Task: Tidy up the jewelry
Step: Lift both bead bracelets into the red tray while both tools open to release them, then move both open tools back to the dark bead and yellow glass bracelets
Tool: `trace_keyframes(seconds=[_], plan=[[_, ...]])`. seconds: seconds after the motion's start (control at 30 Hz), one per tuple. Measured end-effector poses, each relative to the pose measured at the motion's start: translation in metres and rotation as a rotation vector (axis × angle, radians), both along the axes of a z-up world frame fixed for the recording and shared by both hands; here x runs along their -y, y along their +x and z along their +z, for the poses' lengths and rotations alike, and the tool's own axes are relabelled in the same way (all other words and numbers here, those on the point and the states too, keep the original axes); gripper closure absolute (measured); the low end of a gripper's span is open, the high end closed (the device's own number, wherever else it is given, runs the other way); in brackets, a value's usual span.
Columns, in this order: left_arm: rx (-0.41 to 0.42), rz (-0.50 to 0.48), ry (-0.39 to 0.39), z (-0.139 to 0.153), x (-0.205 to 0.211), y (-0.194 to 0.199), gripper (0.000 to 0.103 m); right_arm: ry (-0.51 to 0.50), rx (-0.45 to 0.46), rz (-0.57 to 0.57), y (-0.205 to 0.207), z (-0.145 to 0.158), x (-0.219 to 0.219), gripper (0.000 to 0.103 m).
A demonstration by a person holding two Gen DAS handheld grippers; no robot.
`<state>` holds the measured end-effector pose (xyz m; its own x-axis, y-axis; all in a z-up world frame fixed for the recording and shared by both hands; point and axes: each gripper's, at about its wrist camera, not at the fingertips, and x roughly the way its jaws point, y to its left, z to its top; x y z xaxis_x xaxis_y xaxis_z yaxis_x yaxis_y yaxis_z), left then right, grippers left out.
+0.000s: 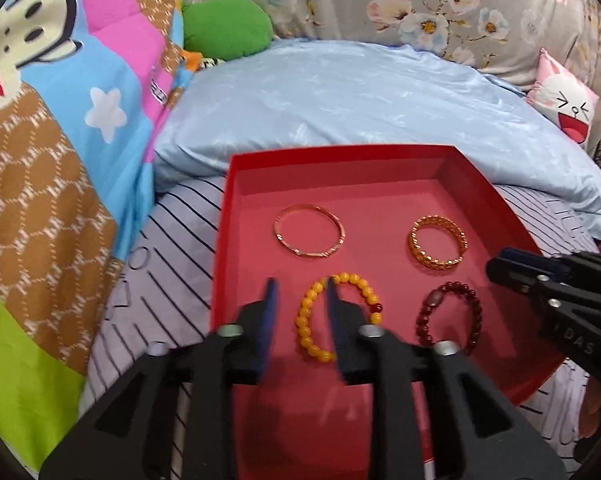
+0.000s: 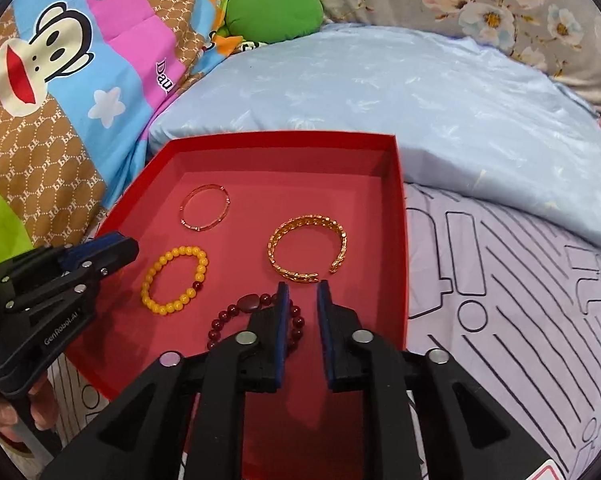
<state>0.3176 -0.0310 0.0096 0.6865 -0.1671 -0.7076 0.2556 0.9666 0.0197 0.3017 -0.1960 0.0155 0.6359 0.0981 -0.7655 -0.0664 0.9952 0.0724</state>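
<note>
A red tray (image 1: 256, 160) (image 2: 398, 208) lies on the bed and holds several bracelets. A thin rose-gold bangle (image 1: 308, 230) (image 2: 204, 208) lies at the back left, a gold chain cuff (image 1: 436, 246) (image 2: 306, 248) at the back right. A yellow bead bracelet (image 1: 312, 320) (image 2: 172, 280) lies at the front left, a dark red bead bracelet (image 1: 452, 312) (image 2: 236, 312) at the front right. My left gripper (image 1: 302, 284) is open and empty above the yellow bracelet. My right gripper (image 2: 302, 286) is open and empty, over the right edge of the dark red bracelet.
The tray rests on a striped lilac sheet (image 2: 500, 280) with a light blue quilt (image 1: 340, 92) behind it. A colourful cartoon blanket (image 1: 60, 120) rises on the left. A green cushion (image 1: 224, 28) and a floral pillow (image 1: 440, 8) lie at the back.
</note>
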Motion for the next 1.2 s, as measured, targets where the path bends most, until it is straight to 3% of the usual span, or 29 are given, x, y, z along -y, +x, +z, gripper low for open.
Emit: trace_keyframes(seconds=[0.07,0.1,0.43,0.7,0.93,1.2], plan=[[0.040,0.021,0.019,0.005,0.001,-0.008,0.051,-0.011,0.026,-0.002,-0.007,0.006,0.001,0.064],[0.061,0.026,0.031,0.009,0.002,-0.014,0.050,-0.022,0.040,0.001,-0.013,0.010,0.000,0.063],[0.096,0.097,0.091,0.025,-0.001,-0.061,0.049,0.011,0.084,-0.007,-0.062,0.033,-0.003,0.062],[0.080,0.127,0.050,0.034,-0.010,-0.099,0.049,-0.004,0.115,-0.011,-0.113,0.040,-0.010,0.061],[0.067,0.129,0.061,0.031,-0.011,-0.133,0.049,0.025,0.094,-0.030,-0.153,0.030,-0.008,0.060],[0.008,0.132,0.019,0.016,-0.024,-0.173,0.049,0.032,0.048,-0.068,-0.198,0.007,-0.004,0.060]])
